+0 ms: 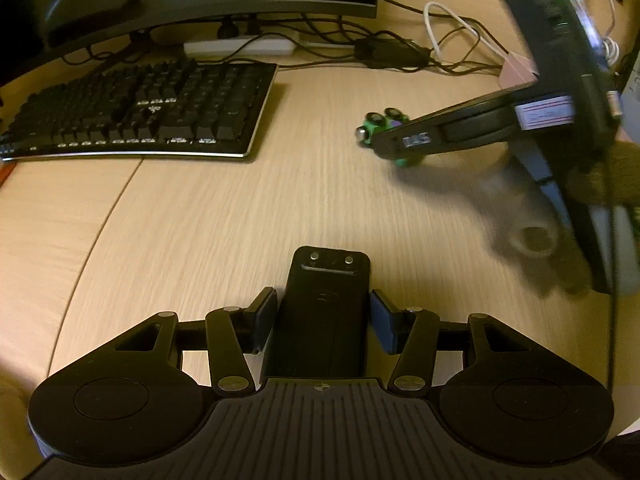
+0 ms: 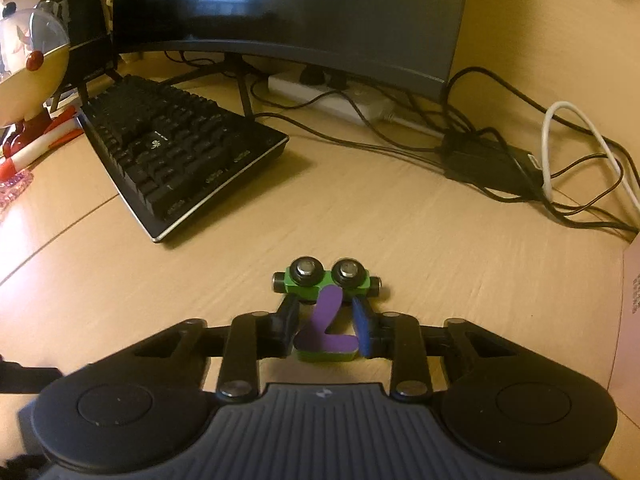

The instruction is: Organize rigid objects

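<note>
Right wrist view: right claw [image 2: 326,330] clamped on green toy block [image 2: 326,286] with purple 2, low over desk [image 2: 440,240].
Left claw [image 1: 323,320] gripping black device [image 1: 324,312] above the desk; keyboard [image 2: 180,156], monitor [image 2: 300,12], cables [image 2: 520,140] beyond.

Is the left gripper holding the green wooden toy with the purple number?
No, the left gripper holds a black rectangular device.

The toy car [image 2: 326,280] is green with a purple shape on top; behind it, the keyboard [image 2: 176,152] is black on the pale wood-grain desk [image 2: 440,240].
</note>
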Available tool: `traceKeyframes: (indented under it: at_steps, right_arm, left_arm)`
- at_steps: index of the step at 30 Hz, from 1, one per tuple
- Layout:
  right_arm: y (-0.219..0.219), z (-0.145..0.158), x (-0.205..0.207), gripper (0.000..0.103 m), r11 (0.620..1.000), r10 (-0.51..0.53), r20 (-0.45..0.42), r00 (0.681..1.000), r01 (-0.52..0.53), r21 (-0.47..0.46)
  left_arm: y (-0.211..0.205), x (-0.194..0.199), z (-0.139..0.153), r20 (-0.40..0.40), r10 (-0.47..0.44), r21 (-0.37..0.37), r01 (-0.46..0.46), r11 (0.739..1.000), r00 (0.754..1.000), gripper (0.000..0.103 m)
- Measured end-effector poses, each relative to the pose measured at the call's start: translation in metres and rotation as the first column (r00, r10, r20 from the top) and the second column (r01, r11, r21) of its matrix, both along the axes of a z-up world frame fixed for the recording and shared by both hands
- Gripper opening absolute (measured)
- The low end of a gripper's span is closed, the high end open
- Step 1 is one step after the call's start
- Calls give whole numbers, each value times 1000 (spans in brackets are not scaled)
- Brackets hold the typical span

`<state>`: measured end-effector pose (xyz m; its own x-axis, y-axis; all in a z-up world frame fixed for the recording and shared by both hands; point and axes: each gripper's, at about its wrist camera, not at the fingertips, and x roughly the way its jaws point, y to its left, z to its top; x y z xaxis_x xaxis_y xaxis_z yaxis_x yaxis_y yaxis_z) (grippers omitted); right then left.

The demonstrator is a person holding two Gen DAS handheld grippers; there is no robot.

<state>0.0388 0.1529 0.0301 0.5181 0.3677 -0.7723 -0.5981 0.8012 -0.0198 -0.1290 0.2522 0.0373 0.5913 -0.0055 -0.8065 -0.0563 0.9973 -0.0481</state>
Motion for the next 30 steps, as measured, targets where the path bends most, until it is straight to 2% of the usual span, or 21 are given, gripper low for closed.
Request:
traceKeyframes:
  at_steps: [3, 4, 7, 10, 14, 17, 22, 25, 28, 30]
  right_arm:
    - [-9, 11, -9, 28, 1000, -3, -6, 1000, 3, 5]
    - [-15, 16, -14, 20, 1000, -3, -8, 1000, 3, 6]
    - [-33, 27, -26, 12, 1000, -15, -16, 1000, 15, 5]
    - [-59, 38, -39, 5, 998, -58, -26, 998, 58, 10]
    - [-99, 49, -60, 4, 992, -126, -15, 992, 126, 7]
    - [-131, 56, -78, 5, 985, -170, 7, 985, 170, -12]
    - [-154, 51, -98, 7, 987, -157, -10, 988, 156, -45]
    - [-142, 43, -96, 7, 991, -132, -28, 991, 131, -33]
    - [-124, 40, -86, 7, 994, -103, -84, 991, 106, 31]
    - [-110, 42, -83, 7, 995, -91, -48, 995, 93, 44]
  left_arm:
    - [1, 1, 0, 6, 0, -6, 0, 1000, 1000, 55]
    - [1, 1, -1, 10, -2, -6, 2, 1000, 1000, 55]
    - [-2, 1, -1, 24, -21, -25, 21, 999, 999, 54]
    - [-12, 1, 0, 30, -83, -66, 85, 994, 996, 54]
    - [-42, 7, 3, 32, -222, -77, 224, 972, 974, 54]
    - [-58, 15, 7, 26, -290, -90, 291, 953, 957, 53]
    - [-55, 17, 17, 16, -232, -124, 233, 965, 973, 53]
    - [-47, 15, 23, 19, -169, -116, 170, 978, 985, 53]
    - [-40, 9, 27, 30, -117, -107, 120, 987, 993, 52]
    - [-36, 7, 26, 32, -78, -112, 82, 990, 996, 52]
